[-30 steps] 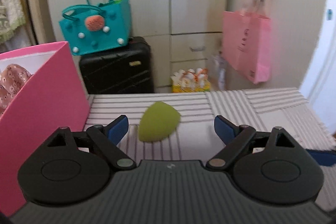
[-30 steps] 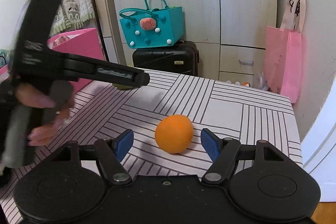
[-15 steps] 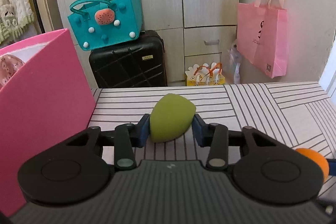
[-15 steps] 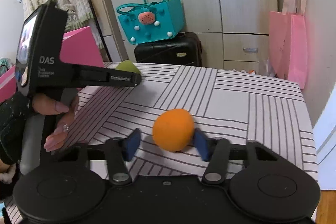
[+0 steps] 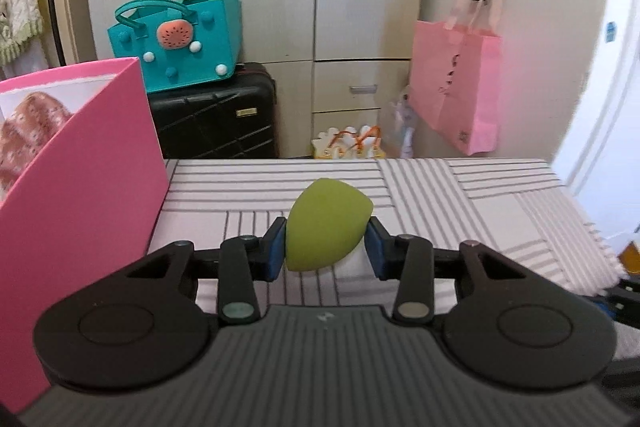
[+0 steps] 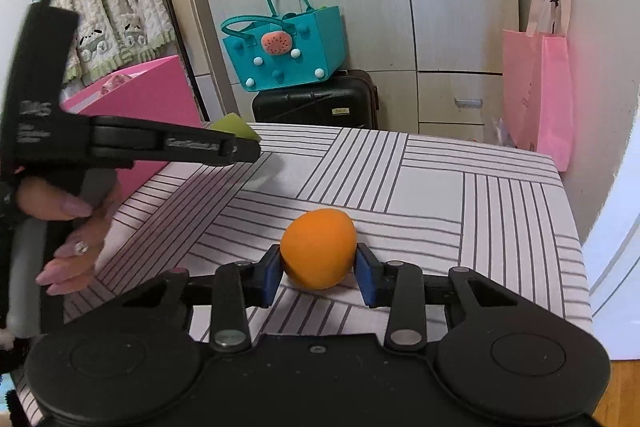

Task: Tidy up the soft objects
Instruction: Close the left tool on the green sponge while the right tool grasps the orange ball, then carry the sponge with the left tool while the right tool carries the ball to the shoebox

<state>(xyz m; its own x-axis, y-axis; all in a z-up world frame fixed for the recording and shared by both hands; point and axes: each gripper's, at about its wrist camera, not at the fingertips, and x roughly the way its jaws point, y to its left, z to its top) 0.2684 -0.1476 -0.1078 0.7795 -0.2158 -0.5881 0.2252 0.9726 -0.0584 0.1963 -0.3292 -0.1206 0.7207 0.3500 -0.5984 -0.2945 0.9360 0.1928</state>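
A green egg-shaped sponge [image 5: 326,223] is pinched between the blue pads of my left gripper [image 5: 326,251], which is shut on it just above the striped table [image 5: 460,195]. In the right wrist view the left gripper [image 6: 240,149] hangs over the table's far left with the green sponge [image 6: 236,126] at its tip. An orange sponge ball [image 6: 318,247] rests on the table, and my right gripper [image 6: 318,275] is closing on it, both pads touching its sides. A pink open box [image 5: 80,187] stands on the table's left side and holds a brownish patterned soft item [image 5: 28,131].
Beyond the table's far edge stand a black suitcase [image 5: 216,123] with a teal felt bag [image 5: 180,43] on it. A pink tote [image 5: 460,99] hangs on the wall at right. A hand [image 6: 68,227] holds the left gripper's handle. The table's right edge [image 6: 576,247] drops off.
The left jaws closed on the green sponge and lifted it slightly. The right jaws drew in from either side of the orange ball until they touched it.
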